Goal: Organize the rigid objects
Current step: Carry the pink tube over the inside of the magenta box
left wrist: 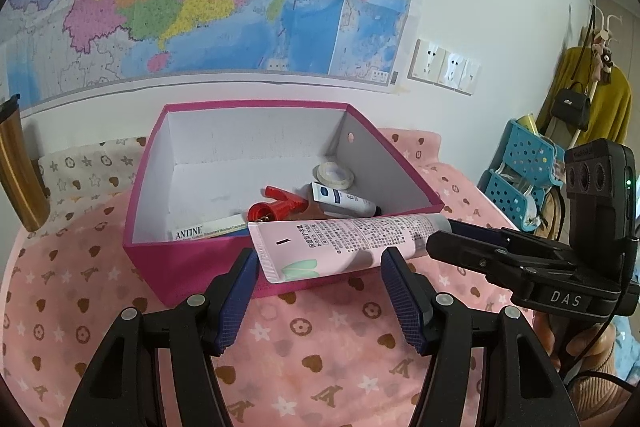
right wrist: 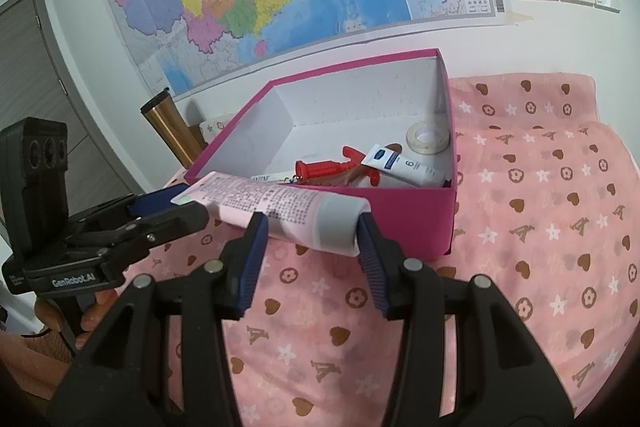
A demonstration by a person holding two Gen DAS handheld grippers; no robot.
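Right gripper (right wrist: 310,241) clamped on pink tube (right wrist: 280,211), left gripper (left wrist: 320,275) open beneath; may slip short of box (right wrist: 408,223).

Magenta box (left wrist: 200,259) with white interior; pale pink tube (left wrist: 340,239) printed in black, with green leaf motif and grey cap; red plastic piece (left wrist: 276,209); pink cloth (right wrist: 540,227) patterned with brown hearts, white stars.
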